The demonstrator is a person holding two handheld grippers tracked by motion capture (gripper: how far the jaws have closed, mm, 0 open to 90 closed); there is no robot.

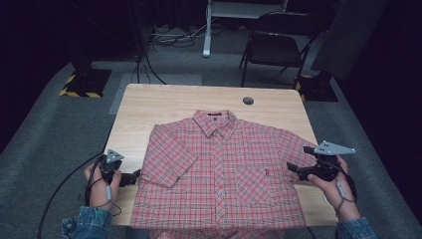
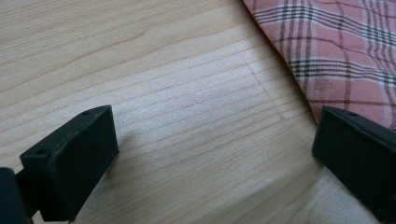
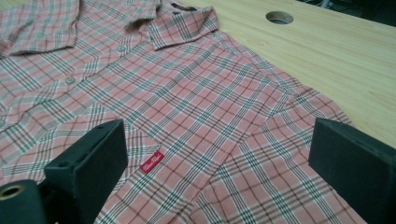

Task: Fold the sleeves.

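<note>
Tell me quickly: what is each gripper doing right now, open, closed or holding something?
Left gripper: open, holding nothing, over the table beside the shirt.
Right gripper: open, holding nothing, above the shirt.

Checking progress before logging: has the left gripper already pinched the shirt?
No: the left gripper has its jaws wide apart over bare table, with the shirt edge beside one jaw, not between them.

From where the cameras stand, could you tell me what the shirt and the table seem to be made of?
The shirt looks like thin woven fabric, probably cotton: matte, pink plaid, with soft creases, stitched seams and a small red label. The table looks like pale wood or wood laminate: smooth, with long grain lines and a faint sheen.
</note>
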